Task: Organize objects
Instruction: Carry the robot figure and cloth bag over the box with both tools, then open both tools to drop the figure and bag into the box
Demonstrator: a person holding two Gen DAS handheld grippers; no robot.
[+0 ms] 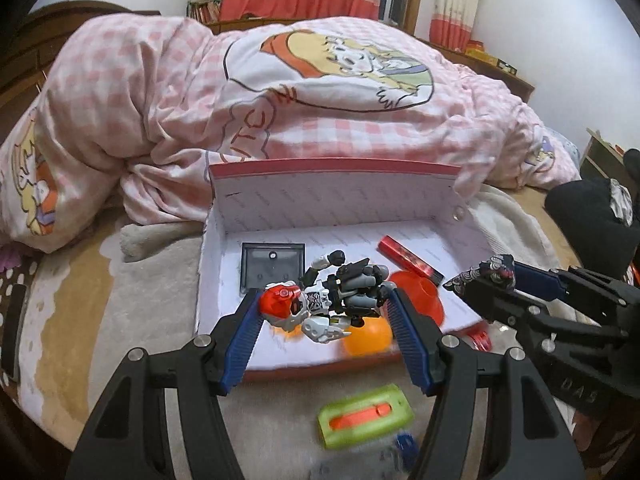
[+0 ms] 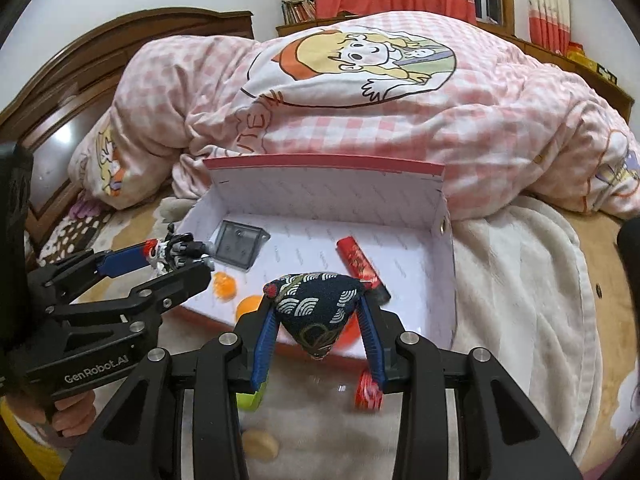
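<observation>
1. Left gripper [image 1: 326, 312] is pinching the robot toy [image 1: 332, 304] above the white box [image 1: 336, 204].
2. Right gripper [image 2: 318, 320] is pinching the beanbag [image 2: 316, 304] at the box's front edge.
3. Next, I reckon: lowering in, then spreading fingers.

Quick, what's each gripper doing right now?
Left gripper: closed on the toy robot figure.
Right gripper: closed on the dark blue patterned beanbag.

Green case [image 1: 365, 414] motion-blurred, orange ball [image 1: 370, 336] half hidden behind box wall [image 1: 320, 370]
</observation>
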